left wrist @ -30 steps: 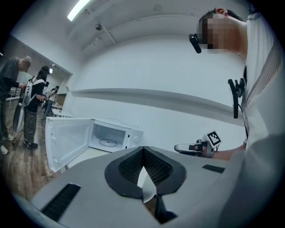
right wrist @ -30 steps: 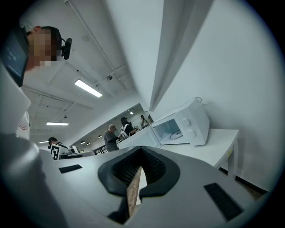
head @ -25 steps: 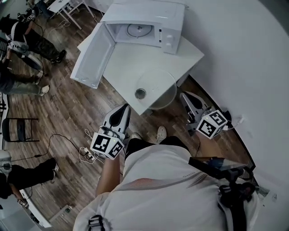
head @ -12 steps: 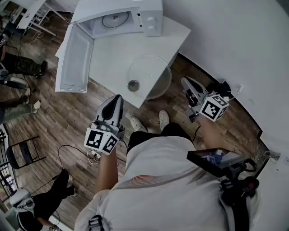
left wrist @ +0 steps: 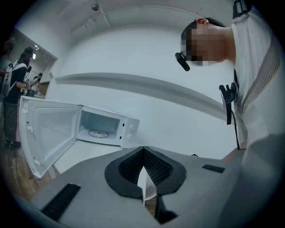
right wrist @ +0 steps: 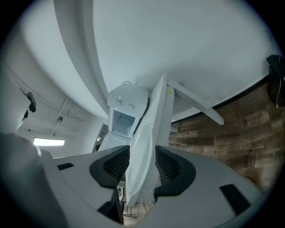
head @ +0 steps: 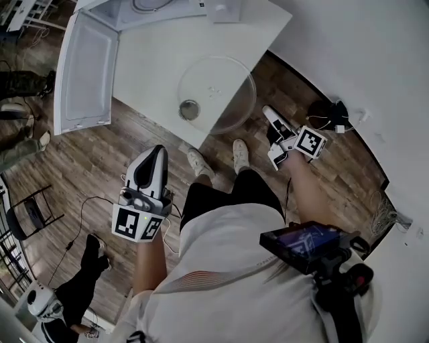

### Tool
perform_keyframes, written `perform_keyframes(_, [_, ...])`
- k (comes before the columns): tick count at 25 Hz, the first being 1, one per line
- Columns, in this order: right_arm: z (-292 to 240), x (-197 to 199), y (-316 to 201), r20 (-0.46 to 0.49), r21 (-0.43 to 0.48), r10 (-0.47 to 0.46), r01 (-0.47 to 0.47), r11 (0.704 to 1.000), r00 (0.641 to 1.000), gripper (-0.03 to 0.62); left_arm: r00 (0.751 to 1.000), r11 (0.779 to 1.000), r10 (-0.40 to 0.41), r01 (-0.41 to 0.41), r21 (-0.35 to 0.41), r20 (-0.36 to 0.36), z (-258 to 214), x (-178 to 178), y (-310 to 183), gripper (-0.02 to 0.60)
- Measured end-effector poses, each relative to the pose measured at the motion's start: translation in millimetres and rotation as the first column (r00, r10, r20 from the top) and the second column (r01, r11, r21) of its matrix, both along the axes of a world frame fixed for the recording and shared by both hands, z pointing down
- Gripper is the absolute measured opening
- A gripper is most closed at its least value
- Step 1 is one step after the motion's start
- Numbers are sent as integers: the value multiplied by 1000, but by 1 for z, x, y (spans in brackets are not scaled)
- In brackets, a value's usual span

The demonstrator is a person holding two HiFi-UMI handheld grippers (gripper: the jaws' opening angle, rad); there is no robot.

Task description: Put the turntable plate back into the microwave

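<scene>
The round glass turntable plate (head: 216, 87) lies on the white table (head: 154, 60), overhanging its near edge. The white microwave (head: 167, 5) stands at the back with its door (head: 86, 67) swung open. My right gripper (head: 268, 130) is at the plate's right edge. In the right gripper view the plate's rim (right wrist: 141, 151) shows edge-on between the jaws of that gripper (right wrist: 142, 164), which are opening, and the pads stand off it. My left gripper (head: 155, 151) hangs over the floor, short of the table. Its jaw tips (left wrist: 143, 153) meet, with nothing between them.
A small round metal piece (head: 190, 109) shows at the plate's near-left edge. A roller ring (left wrist: 97, 133) lies inside the microwave (left wrist: 104, 129). A black device with cables (head: 328, 114) sits on the floor by the wall. People (head: 17, 87) and a chair (head: 27, 214) are at the left.
My right gripper has dropped and rolled, and now sits close to the plate's right edge. The left gripper has sunk a little. The microwave has slid toward the picture's top.
</scene>
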State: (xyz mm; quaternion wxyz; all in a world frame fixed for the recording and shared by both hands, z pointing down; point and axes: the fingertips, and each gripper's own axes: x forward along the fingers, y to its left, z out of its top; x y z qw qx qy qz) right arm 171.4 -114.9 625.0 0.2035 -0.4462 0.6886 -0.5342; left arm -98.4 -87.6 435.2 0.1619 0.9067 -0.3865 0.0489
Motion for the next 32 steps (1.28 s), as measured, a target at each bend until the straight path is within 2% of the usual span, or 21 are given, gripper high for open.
perform_keyframes(4, [32, -20, -3, 109, -37, -49, 53, 998, 993, 202, 999, 998, -31, 31, -50, 19, 22, -7, 7, 9])
perform_keyframes(10, [55, -55, -11, 221, -73, -121, 141, 987, 968, 202, 997, 992, -81, 82, -93, 21, 44, -20, 8, 9])
perform_keyframes(19, [52, -88, -23, 344, -60, -180, 213, 975, 921, 197, 990, 978, -143, 143, -153, 10, 59, -31, 26, 9])
perform_keyframes(23, [52, -96, -27, 363, -58, -200, 236, 970, 910, 121, 987, 973, -162, 161, -164, 6, 61, -36, 26, 9])
perform_keyframes(26, [53, -98, -29, 383, -61, -200, 241, 969, 902, 107, 986, 972, -167, 166, -166, 5, 63, -36, 25, 9])
perform_keyframes(32, [46, -102, -32, 385, -44, -206, 241, 970, 900, 35, 985, 971, -173, 171, -165, -1, 60, -40, 25, 9])
